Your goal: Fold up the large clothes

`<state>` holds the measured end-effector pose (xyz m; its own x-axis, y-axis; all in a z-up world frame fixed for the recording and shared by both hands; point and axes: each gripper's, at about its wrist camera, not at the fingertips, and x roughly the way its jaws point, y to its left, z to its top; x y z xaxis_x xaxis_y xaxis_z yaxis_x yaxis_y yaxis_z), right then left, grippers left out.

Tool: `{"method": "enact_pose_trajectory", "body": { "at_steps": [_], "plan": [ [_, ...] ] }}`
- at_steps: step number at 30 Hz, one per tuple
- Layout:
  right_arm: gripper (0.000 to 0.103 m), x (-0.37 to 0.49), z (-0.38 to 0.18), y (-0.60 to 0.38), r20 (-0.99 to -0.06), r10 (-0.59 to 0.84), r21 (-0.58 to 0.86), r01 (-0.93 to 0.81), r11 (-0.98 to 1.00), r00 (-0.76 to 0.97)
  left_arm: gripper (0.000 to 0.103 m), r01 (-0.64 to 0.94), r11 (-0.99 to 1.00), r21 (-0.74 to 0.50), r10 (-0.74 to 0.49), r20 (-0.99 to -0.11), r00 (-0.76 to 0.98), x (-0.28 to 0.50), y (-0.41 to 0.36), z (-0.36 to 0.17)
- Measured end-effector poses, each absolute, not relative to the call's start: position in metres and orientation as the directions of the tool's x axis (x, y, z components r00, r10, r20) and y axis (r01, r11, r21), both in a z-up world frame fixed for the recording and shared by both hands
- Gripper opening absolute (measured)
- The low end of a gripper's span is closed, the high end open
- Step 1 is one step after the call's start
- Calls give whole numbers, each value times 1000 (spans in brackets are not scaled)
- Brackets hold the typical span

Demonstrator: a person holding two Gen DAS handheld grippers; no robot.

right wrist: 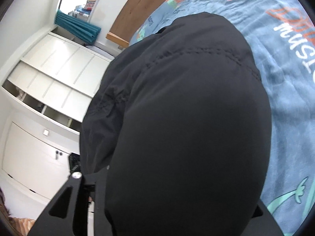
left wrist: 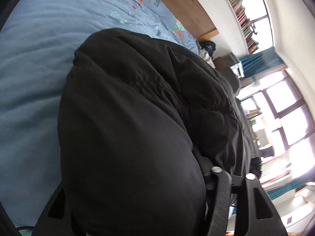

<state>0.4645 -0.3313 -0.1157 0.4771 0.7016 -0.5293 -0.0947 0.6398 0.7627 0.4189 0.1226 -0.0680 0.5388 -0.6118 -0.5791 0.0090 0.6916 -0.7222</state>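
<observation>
A large black garment [left wrist: 128,118] fills the middle of the left wrist view and hangs over the blue bed cover [left wrist: 33,63]. My left gripper [left wrist: 196,179] is shut on a bunch of its cloth; one finger [left wrist: 220,196] shows, the other is draped by fabric. In the right wrist view the same black garment [right wrist: 187,118] billows over my right gripper [right wrist: 137,184], which is shut on its cloth; the left finger [right wrist: 72,192] shows, the right is mostly covered. The garment is lifted above the bed cover [right wrist: 285,68].
A wooden headboard [left wrist: 183,4] stands at the bed's far end. Bookshelves [left wrist: 240,13] and a window [left wrist: 285,114] with teal curtains are to the right. White cupboards [right wrist: 49,90] stand beside the bed in the right wrist view.
</observation>
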Motion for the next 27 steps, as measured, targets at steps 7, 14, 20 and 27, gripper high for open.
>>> {"method": "enact_pose_trajectory", "body": {
  "at_steps": [7, 14, 20, 27],
  "plan": [
    [80, 440, -119, -341, -599, 590, 700, -2, 714, 542, 74, -44, 758, -651, -513, -636, 577, 377, 137, -69],
    [81, 393, -95, -354, -632, 474, 624, 40, 780, 612, 77, -141, 794, -591, -359, -645, 675, 329, 157, -48],
    [81, 333, -42, -366, -597, 397, 563, 11, 827, 698, 77, -175, 823, -541, -257, -628, 735, 274, 159, -13],
    [81, 252, 23, -374, -503, 377, 575, -24, 818, 778, 77, -161, 877, -452, -173, -611, 772, 201, 150, 34]
  ]
}}
